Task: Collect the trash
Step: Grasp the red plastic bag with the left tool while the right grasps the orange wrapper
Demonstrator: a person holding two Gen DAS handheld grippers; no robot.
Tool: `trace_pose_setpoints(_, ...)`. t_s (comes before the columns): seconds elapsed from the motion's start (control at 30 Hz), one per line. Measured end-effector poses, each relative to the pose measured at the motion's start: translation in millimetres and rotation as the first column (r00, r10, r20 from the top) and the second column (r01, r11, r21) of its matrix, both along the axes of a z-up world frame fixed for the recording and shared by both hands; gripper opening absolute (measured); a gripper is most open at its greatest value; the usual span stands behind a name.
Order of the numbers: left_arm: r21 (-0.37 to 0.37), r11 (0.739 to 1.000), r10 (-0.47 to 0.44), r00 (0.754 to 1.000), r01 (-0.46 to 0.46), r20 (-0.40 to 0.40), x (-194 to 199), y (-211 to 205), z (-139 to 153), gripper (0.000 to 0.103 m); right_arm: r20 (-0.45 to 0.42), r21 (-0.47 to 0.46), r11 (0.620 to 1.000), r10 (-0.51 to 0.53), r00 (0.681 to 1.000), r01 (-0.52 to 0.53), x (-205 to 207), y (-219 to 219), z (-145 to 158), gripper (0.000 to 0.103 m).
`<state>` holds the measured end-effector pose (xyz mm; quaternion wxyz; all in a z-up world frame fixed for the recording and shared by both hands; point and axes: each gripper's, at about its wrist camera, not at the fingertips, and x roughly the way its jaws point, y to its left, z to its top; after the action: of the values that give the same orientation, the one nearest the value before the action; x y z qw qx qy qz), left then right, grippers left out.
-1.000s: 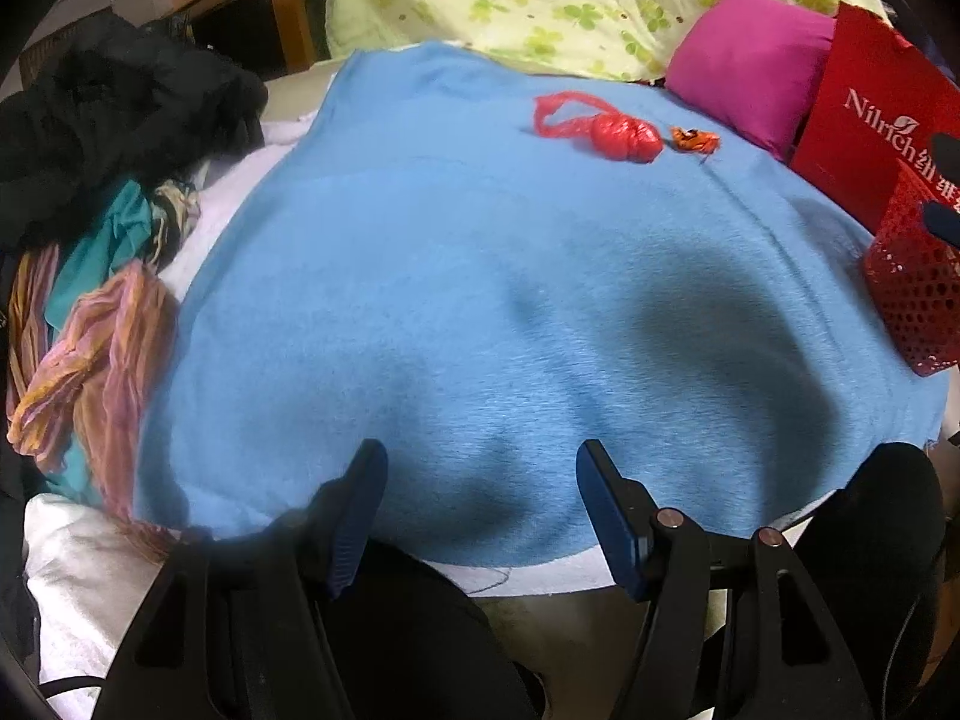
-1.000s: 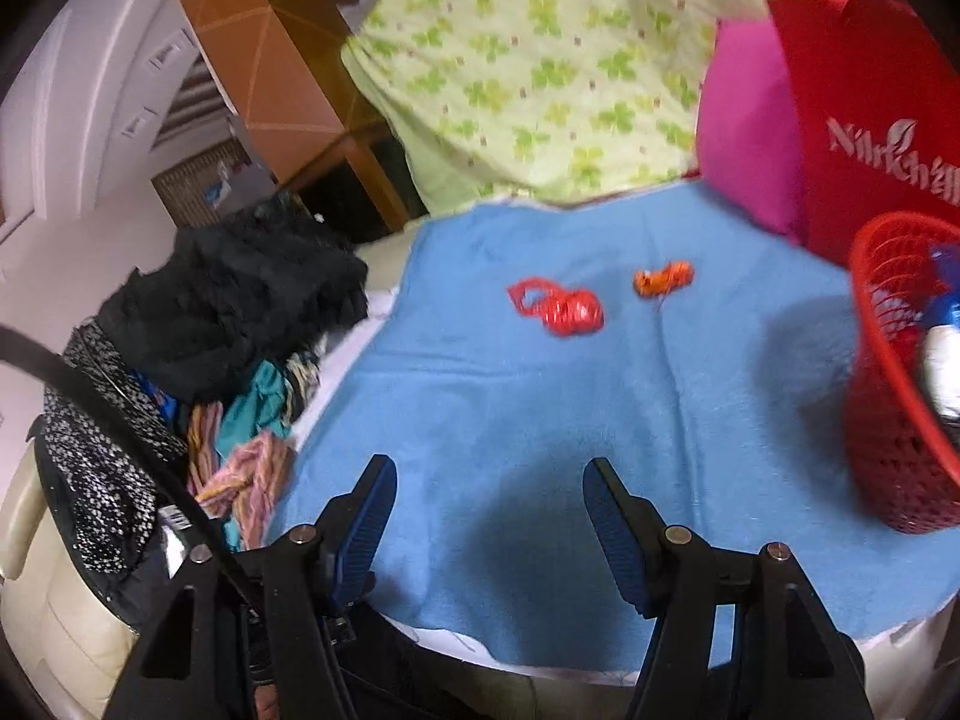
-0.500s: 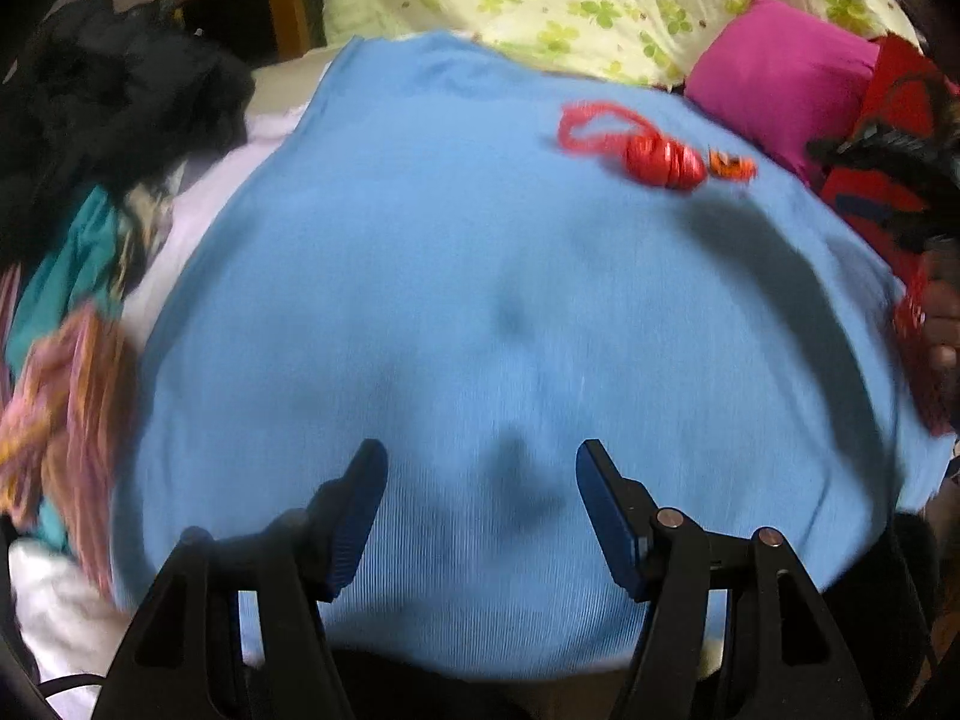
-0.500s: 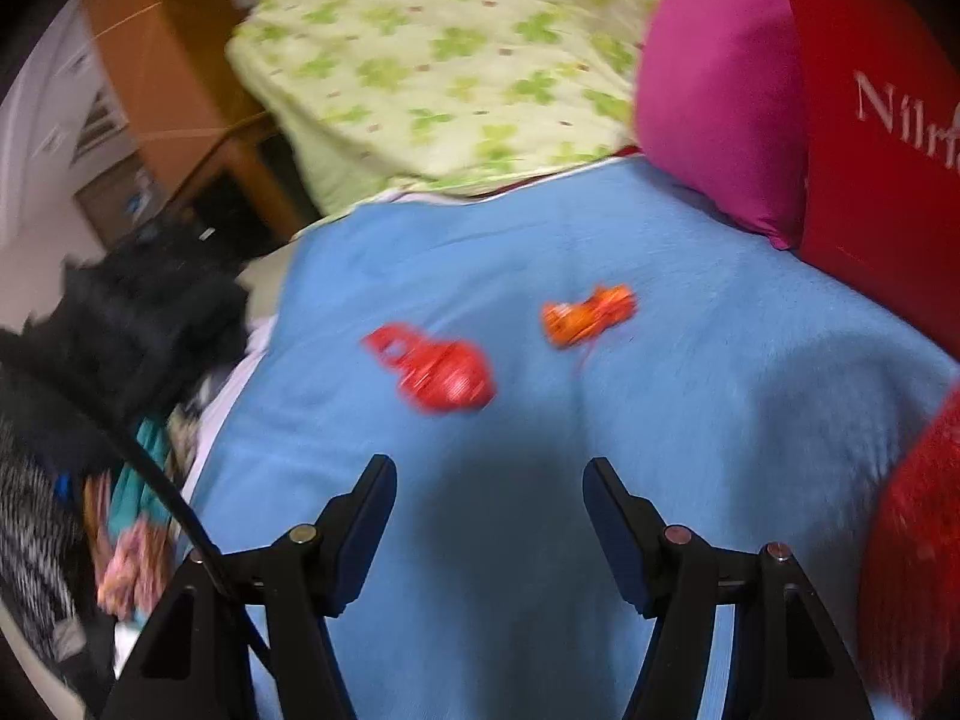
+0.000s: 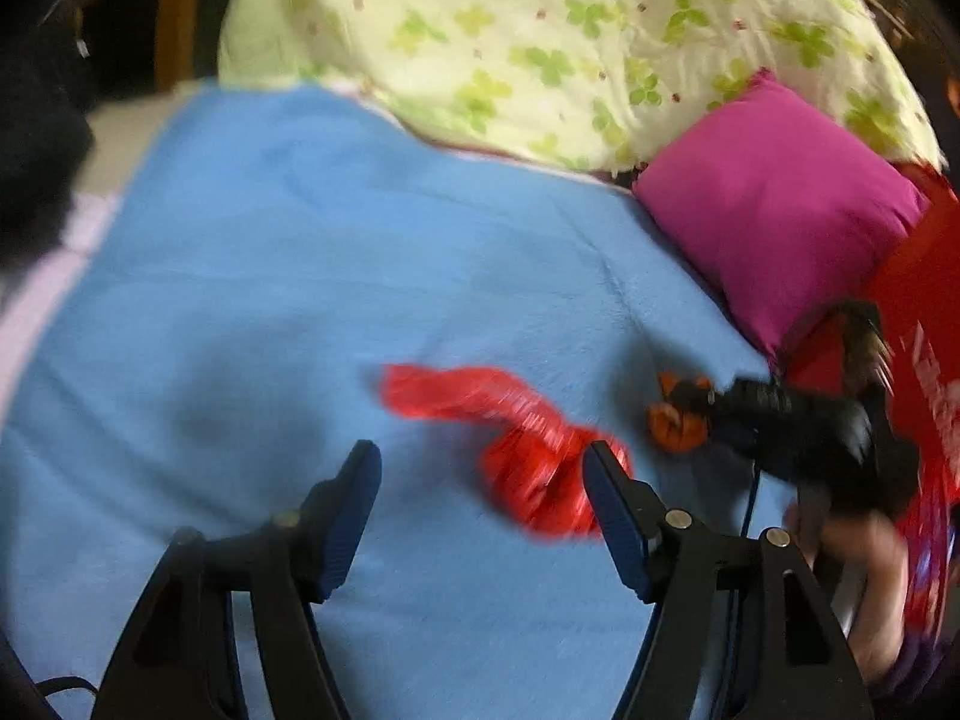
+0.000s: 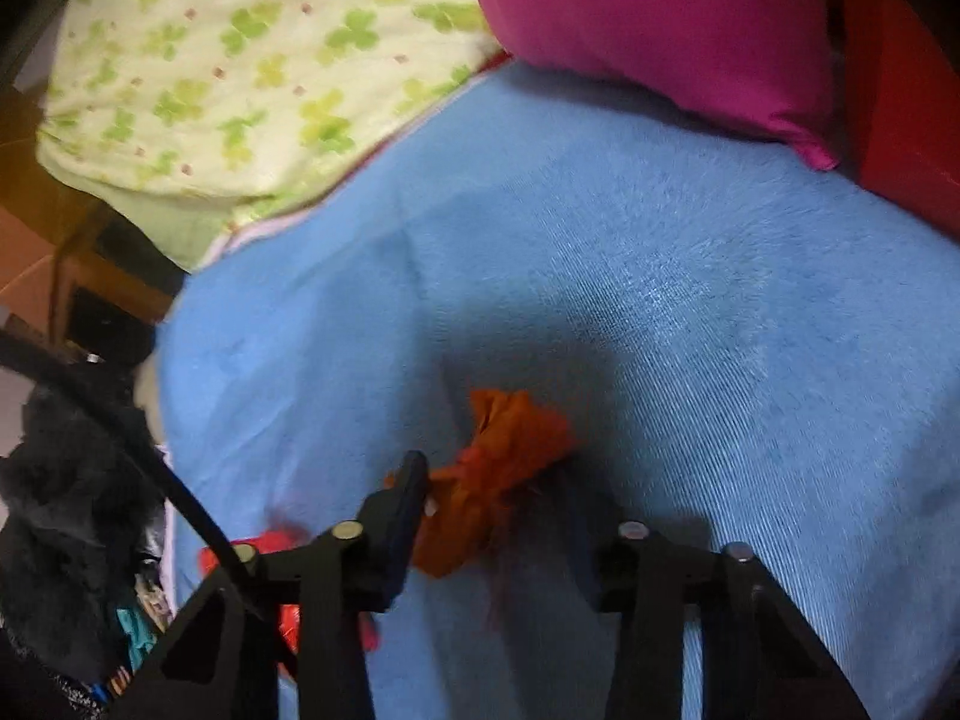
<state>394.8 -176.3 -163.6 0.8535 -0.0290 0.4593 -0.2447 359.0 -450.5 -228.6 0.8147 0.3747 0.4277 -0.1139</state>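
A crumpled red plastic bag (image 5: 540, 456) lies on the blue blanket (image 5: 300, 276). My left gripper (image 5: 480, 450) hovers right behind it, its jaws opening. The bag sits by the right fingertip and no pad presses on it. Just right of the bag lies a small orange wrapper (image 5: 675, 426), with my right gripper (image 5: 702, 414) on it, held by a hand (image 5: 864, 576). In the right wrist view the orange wrapper (image 6: 504, 468) sits between the closing jaws of my right gripper (image 6: 486, 504). The left pad touches it; the right finger is blurred. The red bag (image 6: 270, 546) peeks out at lower left.
A magenta pillow (image 5: 780, 210) and a green clover-print quilt (image 5: 570, 42) bound the far side. A red paper bag (image 5: 924, 360) stands at the right. Dark clothes (image 6: 66, 528) are heaped off the blanket's left edge, beside wooden furniture (image 5: 174, 6).
Both grippers swept forward over the blanket to the trash. The right one dropped onto the orange wrapper and narrowed its jaws around it. The left one came up behind the red bag.
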Motion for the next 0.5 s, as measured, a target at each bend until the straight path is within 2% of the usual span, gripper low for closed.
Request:
trace_pose_setpoints(0.1,-0.05,0.999,-0.019,0.995,0.015,-0.094,12.6,-23.9,-21.7,0.07,0.014,-0.042,0.998,0.044,0.999,-0.044,2.7,2.5,0.9,0.032)
trace_pose_setpoints(0.17,-0.051,0.999,-0.015,0.989,0.007,-0.146,14.8,-31.8,-37.4,0.069,0.038,-0.044,0.997,0.071,0.997,-0.069,-2.9,2.6,1.7,0.031)
trace_pose_setpoints(0.2,-0.07,0.998,-0.01,0.988,0.0,-0.151,14.4,-30.2,-40.2,0.065,0.044,-0.046,0.997,0.069,0.997,-0.067,-6.5,1.7,2.3,0.031)
trace_pose_setpoints(0.23,-0.106,0.994,-0.015,0.989,-0.001,-0.15,11.5,-26.5,-40.5,0.054,0.051,-0.06,0.997,0.061,0.997,-0.058,-14.0,1.4,5.1,0.031)
trace_pose_setpoints(0.37,-0.094,0.996,-0.014,0.992,0.002,-0.124,-6.0,-12.1,-28.2,0.047,0.1,-0.103,0.992,0.086,0.991,-0.075,-45.4,11.8,22.8,0.031)
trace_pose_setpoints(0.5,-0.075,0.997,0.013,0.996,-0.019,-0.086,-27.3,10.0,-8.9,0.044,0.164,-0.153,0.984,0.116,0.98,-0.091,-88.0,36.3,56.0,0.029)
